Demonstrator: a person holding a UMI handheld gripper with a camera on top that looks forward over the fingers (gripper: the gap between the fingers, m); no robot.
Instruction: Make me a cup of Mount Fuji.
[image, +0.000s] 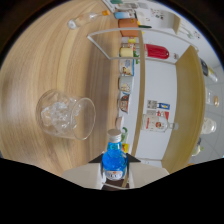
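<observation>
1. The gripper (114, 176) shows two broad, pale cream fingers (82, 176) with smooth, rounded outer faces.
2. Black, wedge-shaped inner parts sit where the fingers converge.

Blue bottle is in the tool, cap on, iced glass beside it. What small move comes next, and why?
Probably carry the blue bottle toward the glass of ice. The tool grips it, the glass holds only ice, and the bottle's grey cap is still on, so pouring can't start yet.
</observation>
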